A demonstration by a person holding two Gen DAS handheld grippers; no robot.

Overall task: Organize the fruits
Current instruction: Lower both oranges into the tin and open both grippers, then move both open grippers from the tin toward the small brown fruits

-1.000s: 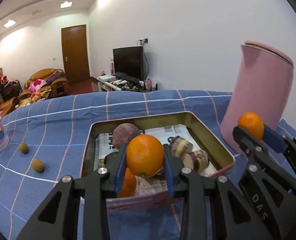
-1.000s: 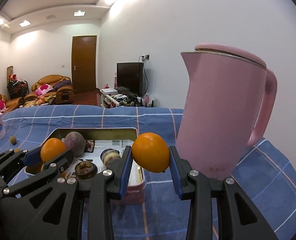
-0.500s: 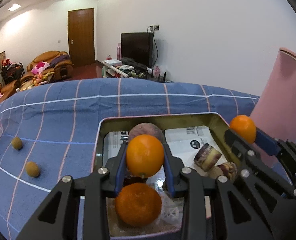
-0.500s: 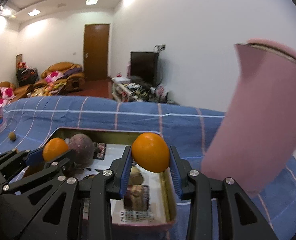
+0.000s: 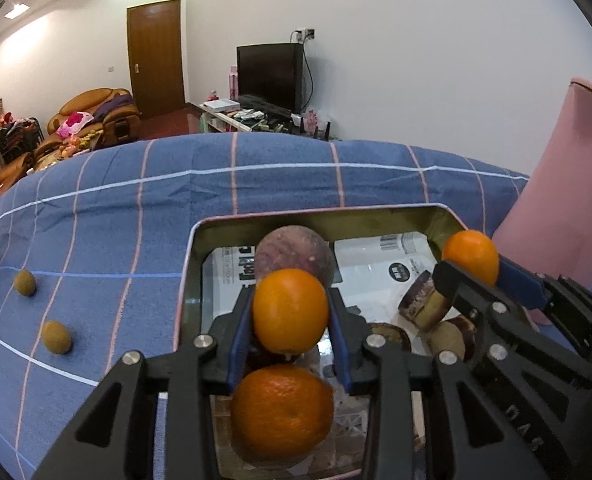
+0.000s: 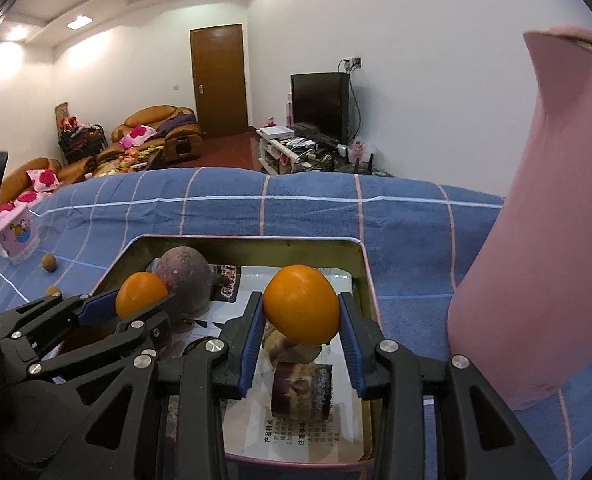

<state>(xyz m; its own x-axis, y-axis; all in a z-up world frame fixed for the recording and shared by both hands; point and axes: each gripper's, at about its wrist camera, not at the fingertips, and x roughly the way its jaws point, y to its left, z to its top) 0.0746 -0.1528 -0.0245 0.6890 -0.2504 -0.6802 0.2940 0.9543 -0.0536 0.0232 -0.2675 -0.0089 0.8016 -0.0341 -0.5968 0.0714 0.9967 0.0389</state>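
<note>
The pink kettle (image 6: 536,240) is cut off by the right edge in both views. The tin (image 5: 192,264) has its near rim hidden behind the fingers (image 5: 240,332). Print on the paper lining (image 6: 292,436) is too small to read.

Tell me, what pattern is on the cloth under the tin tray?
The cloth is blue, checked with thin pink and white lines; the left wrist view shows it best.
</note>
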